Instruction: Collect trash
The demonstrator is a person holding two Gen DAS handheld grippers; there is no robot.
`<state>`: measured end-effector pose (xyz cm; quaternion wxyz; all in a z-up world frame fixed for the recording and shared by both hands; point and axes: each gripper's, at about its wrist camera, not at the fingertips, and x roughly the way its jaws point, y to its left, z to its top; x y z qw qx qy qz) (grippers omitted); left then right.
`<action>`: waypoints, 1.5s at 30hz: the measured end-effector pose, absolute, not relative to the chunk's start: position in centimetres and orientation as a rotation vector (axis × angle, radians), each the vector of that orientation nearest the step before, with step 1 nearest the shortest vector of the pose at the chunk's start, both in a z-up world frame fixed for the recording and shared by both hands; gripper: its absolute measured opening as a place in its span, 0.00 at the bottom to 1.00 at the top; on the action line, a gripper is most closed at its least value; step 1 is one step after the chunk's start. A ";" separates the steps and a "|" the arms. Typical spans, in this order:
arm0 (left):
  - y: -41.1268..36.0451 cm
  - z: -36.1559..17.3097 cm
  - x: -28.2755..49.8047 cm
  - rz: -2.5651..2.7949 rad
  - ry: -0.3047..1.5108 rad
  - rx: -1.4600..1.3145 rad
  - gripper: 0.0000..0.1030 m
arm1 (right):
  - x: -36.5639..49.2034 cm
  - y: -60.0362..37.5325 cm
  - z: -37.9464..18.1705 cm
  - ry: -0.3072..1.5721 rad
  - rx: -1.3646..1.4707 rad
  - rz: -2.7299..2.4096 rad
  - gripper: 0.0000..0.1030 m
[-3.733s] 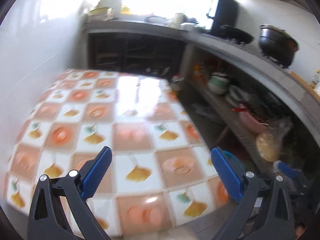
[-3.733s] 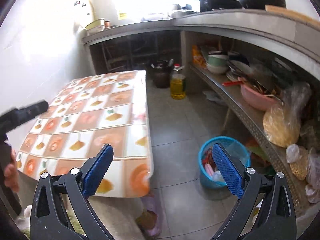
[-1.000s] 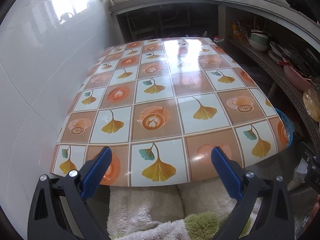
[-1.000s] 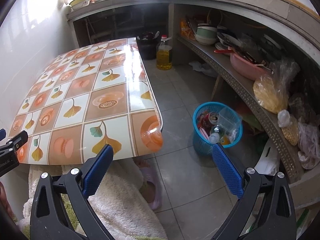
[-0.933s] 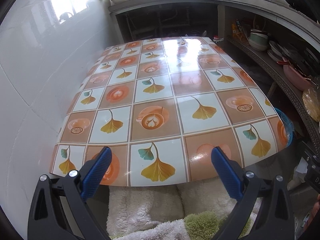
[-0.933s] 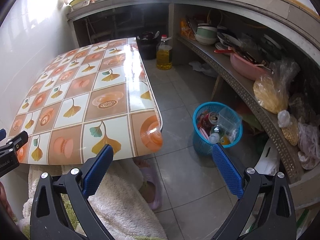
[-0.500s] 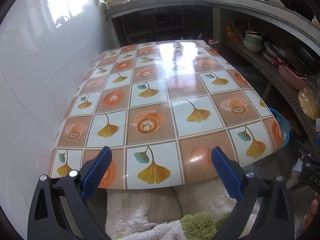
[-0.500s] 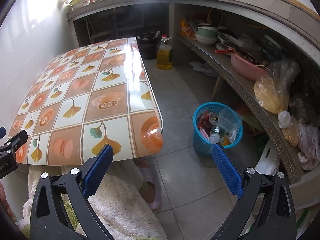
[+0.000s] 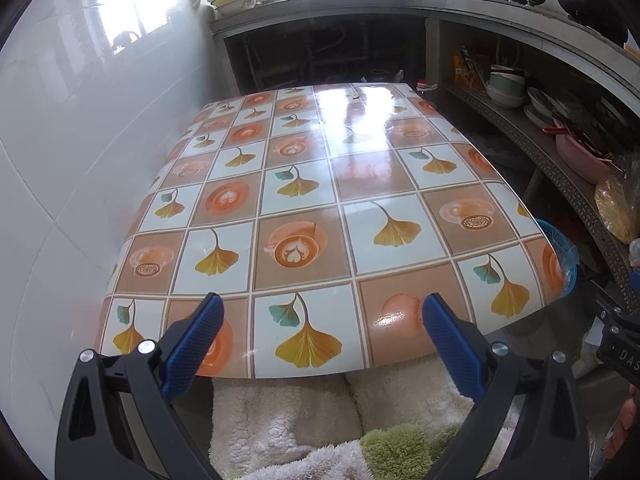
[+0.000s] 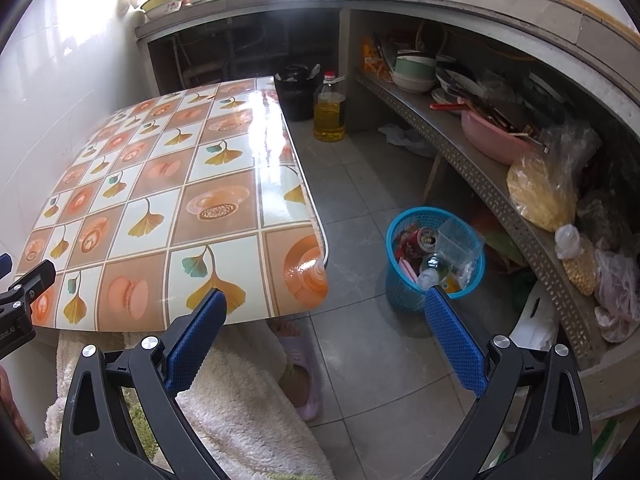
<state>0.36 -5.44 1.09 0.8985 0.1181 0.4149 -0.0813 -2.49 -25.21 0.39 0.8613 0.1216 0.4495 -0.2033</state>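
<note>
Blue trash basket (image 10: 434,280) beyond right fingers (image 10: 454,338)

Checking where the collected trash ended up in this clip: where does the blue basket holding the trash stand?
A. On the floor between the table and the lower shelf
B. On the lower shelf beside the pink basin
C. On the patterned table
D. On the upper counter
A: the right wrist view shows the blue basket on the grey tile floor, right of the table and beside the lower shelf.
</note>
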 end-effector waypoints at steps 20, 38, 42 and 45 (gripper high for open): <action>-4.8 1.2 0.1 -0.166 0.859 0.230 0.95 | -2.6 -25.0 1.2 0.934 0.241 -0.424 0.92; -4.7 1.1 0.0 -0.162 0.866 0.222 0.95 | -2.5 -24.6 1.2 0.934 0.238 -0.425 0.92; -4.7 1.0 0.0 -0.160 0.868 0.223 0.95 | -2.5 -24.6 1.3 0.936 0.240 -0.423 0.92; -4.7 1.0 0.0 -0.161 0.868 0.223 0.94 | -2.5 -24.5 1.3 0.935 0.238 -0.423 0.92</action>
